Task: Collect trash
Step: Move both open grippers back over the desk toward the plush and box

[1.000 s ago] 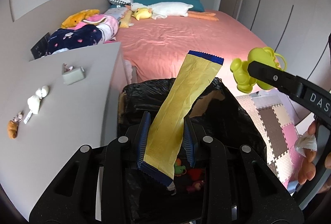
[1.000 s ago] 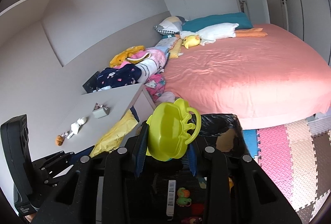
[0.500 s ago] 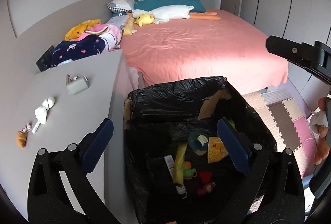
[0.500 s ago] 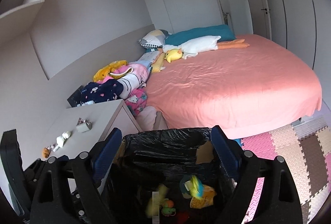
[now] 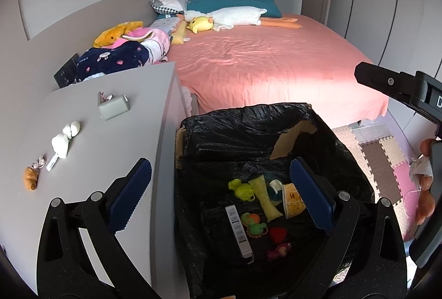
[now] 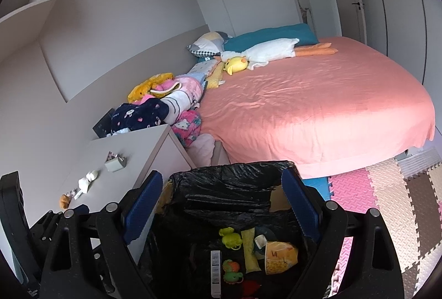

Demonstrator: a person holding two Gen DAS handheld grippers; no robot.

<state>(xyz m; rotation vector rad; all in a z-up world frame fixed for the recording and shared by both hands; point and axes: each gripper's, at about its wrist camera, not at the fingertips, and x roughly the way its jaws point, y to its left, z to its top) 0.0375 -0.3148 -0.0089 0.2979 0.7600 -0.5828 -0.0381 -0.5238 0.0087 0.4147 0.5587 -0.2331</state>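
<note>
Trash sits inside the black-lined bin (image 5: 248,130): yellow wrapper (image 5: 265,197) beside the lime toy (image 5: 243,189), both on the bin's bottom. Left gripper (image 5: 221,196) and right gripper (image 6: 221,205) hover above the bin, each with fingers spread wide apart and holding nothing. Grey surface (image 5: 116,138) stands just beside the bin.

Bin (image 5: 248,116) mouth open — desk (image 5: 116,138) flanks it.

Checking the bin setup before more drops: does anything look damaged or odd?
Yes: the black bin liner is torn at its far right corner, exposing the cardboard box underneath. Trash inside looks contained.
</note>
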